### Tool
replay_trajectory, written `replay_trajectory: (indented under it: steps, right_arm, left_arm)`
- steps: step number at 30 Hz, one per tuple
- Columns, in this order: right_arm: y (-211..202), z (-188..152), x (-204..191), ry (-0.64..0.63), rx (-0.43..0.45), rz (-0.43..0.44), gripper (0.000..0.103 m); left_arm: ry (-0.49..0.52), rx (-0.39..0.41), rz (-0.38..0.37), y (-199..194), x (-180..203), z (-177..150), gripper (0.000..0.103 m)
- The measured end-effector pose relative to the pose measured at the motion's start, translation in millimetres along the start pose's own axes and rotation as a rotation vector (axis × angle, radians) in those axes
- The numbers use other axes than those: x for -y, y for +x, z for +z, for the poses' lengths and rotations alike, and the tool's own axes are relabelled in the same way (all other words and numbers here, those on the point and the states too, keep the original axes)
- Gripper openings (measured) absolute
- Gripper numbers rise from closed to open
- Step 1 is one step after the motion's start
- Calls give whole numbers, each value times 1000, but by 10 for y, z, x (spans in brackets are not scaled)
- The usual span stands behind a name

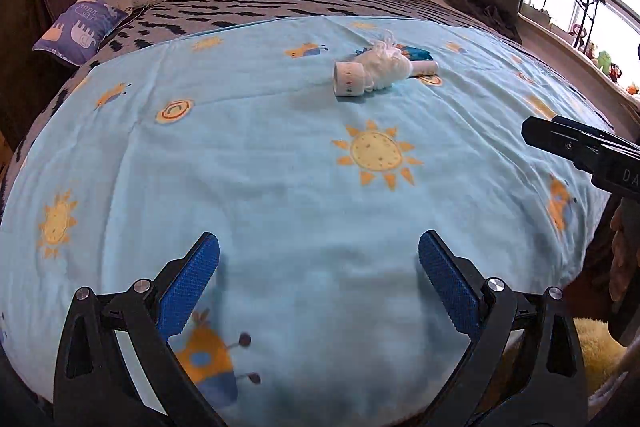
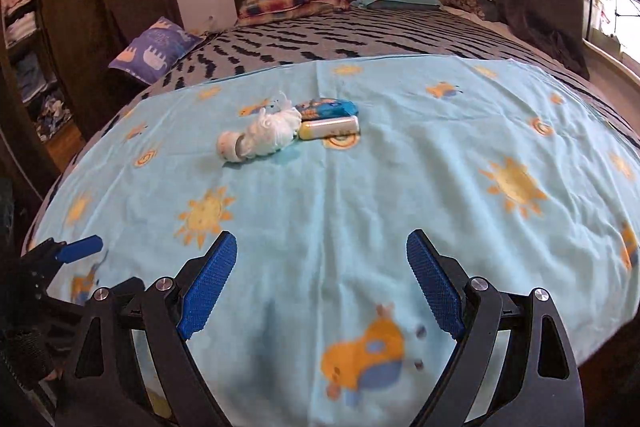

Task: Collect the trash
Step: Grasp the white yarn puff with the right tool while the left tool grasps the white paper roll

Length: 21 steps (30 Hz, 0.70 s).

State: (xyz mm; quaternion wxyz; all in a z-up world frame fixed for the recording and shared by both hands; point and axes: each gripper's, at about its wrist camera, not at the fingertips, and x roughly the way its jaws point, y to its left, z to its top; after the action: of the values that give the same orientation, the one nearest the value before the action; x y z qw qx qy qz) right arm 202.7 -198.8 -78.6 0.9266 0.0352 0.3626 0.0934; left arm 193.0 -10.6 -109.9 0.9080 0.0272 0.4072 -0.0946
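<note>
Both tools empty, collection not begun, as I judge it. My left tool (image 1: 319,259) and right tool (image 2: 322,257) hover with jaws spread wide over the blue sheet (image 1: 256,163) on the bed. Ahead of both, well apart from the fingertips, lies the trash cluster: a paper cup (image 1: 347,79) on its side, crumpled white tissue (image 1: 386,67), a blue wrapper (image 2: 328,109), a pale tube (image 2: 330,128), touching one another. All remain to pick up.
</note>
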Motion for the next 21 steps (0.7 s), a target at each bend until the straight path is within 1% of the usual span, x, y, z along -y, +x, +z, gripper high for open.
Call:
replay_trajectory:
  steps: [3,6,8,10,11,12,13,16,19,21]
  right_arm:
    - [241,148,-34,-2,-12,5,87]
    - [433,304,-61,17,-11,53,86]
    - [548,393,-84,31,-13,91,76]
    - [666,477,-120,36,-9,121,70]
    - [720,508,-138,31,-5,122,64]
    - [761,529,-148,28,-4,122,61]
    - [809,547,-149,29,-7,127,55]
    - [927,592,-134,49,-22,159,45]
    - [998,624,-135,43,-36,176,41]
    - [1038,629,-161,29,-49,188,35]
  left_arm:
    - [13,6,27,170,-1,136,95]
    - [14,9,40,325,-21,262,95]
    - [8,3,38,419,-36,327,95]
    - [7,-1,30,472,-40,360,95]
    - [7,-2,25,494,-42,381,95]
    - [9,-2,20,511,-44,401,95]
    - [10,-1,18,522,-45,416,95]
    - [13,-1,15,582,-54,490,95]
    - [14,-9,4,638,-49,552,95]
    - [14,-9,0,671,-39,601,95]
